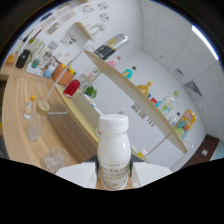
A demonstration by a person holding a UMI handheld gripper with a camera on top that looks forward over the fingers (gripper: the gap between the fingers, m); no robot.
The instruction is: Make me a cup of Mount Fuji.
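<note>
- One white plastic bottle [113,150], cylindrical with rounded shoulders, a smooth opaque body and a ribbed white screw cap, stood upright between the fingers of the gripper [114,176]; faint grey lettering ran round its lower part.
- Two pale, flat-faced gripper fingers [75,175] lay against the bottle's base on either side, pinching it with no gap visible.
- One wooden counter [17,107], light and straight-grained, stretched away beyond the fingers on the left side.
- Several clear glasses [52,161] with faceted, see-through walls sat on that counter just left of the fingers; a small clear bottle [30,107] with an orange cap stood farther ahead.
- One long shelf [135,95] of pale wood on thin white posts ran above and beyond the bottle, carrying small coloured items too small to identify.
- One red, rounded container [71,87] sat under the shelf's far end.
- One dark, glossy, cylindrical object [22,58] stood at the counter's far end.
- One white wall [150,70], smooth and matte, backed the shelf.
</note>
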